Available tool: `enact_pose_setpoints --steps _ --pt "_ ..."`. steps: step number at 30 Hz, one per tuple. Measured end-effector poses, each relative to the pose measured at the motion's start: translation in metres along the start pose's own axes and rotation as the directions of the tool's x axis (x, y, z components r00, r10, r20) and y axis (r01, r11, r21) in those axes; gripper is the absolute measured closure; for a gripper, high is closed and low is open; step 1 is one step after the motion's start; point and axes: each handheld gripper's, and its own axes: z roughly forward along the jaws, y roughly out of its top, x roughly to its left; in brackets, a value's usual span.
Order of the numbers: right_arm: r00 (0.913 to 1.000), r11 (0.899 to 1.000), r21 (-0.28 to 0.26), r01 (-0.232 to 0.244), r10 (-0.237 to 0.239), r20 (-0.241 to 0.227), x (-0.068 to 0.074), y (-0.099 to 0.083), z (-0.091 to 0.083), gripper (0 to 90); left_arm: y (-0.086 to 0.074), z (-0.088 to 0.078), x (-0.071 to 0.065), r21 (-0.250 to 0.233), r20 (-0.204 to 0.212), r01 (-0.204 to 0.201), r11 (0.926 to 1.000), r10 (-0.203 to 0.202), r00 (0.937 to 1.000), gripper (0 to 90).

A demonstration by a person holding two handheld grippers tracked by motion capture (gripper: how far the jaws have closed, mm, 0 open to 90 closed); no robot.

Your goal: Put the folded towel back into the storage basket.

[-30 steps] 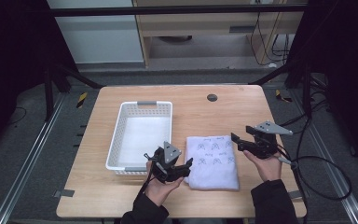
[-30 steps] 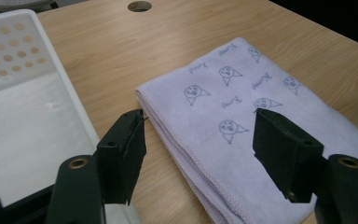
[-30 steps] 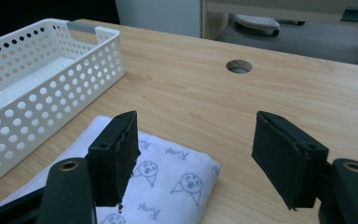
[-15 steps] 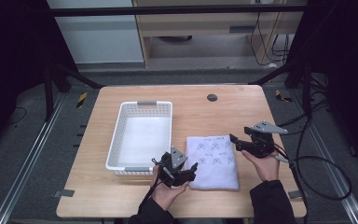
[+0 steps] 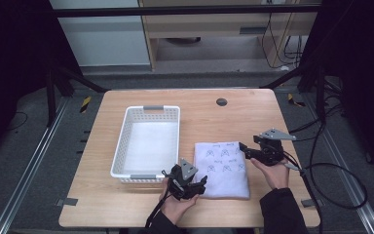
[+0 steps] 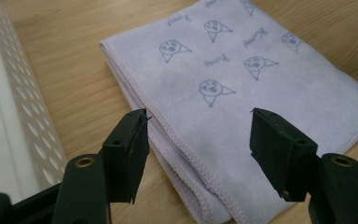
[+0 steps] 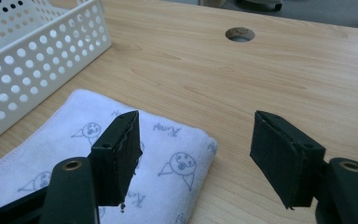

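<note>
The wooden counter (image 5: 102, 204) carries a white perforated basket (image 5: 148, 140) and, just right of it, a folded white towel (image 5: 223, 168) printed with small faces. The left tool (image 5: 198, 185) hovers at the towel's near left corner, its jaws spread after closing slightly, nothing pinched between them. The right tool (image 5: 244, 148), jaws spread, hangs over the towel's far right corner.

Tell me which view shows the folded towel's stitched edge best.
The left gripper view: the folded towel lies close, its layered hem sharp. The right gripper view shows one corner; the high view shows it whole but small.
</note>
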Motion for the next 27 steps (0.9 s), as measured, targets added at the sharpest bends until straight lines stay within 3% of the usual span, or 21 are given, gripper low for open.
enact_pose_setpoints --steps 12,20,27 --pt "0.9999 1.0 0.024 0.013 -0.013 -0.003 0.005 -0.004 0.007 33.0 -0.004 -0.001 -0.007 0.0 0.0 -0.016 0.9999 0.016 0.9999 35.7" --pt "0.9999 1.0 0.023 0.014 -0.013 -0.01 0.006 -0.005 0.007 32.6 -0.013 0.003 -0.011 0.017 -0.017 -0.004 0.9998 0.004 0.9998 40.2" --pt "0.9996 0.999 0.043 0.022 -0.021 -0.017 0.008 -0.007 0.011 31.6 -0.02 0.009 -0.013 0.048 -0.034 0.021 0.9986 -0.019 0.9992 37.4"
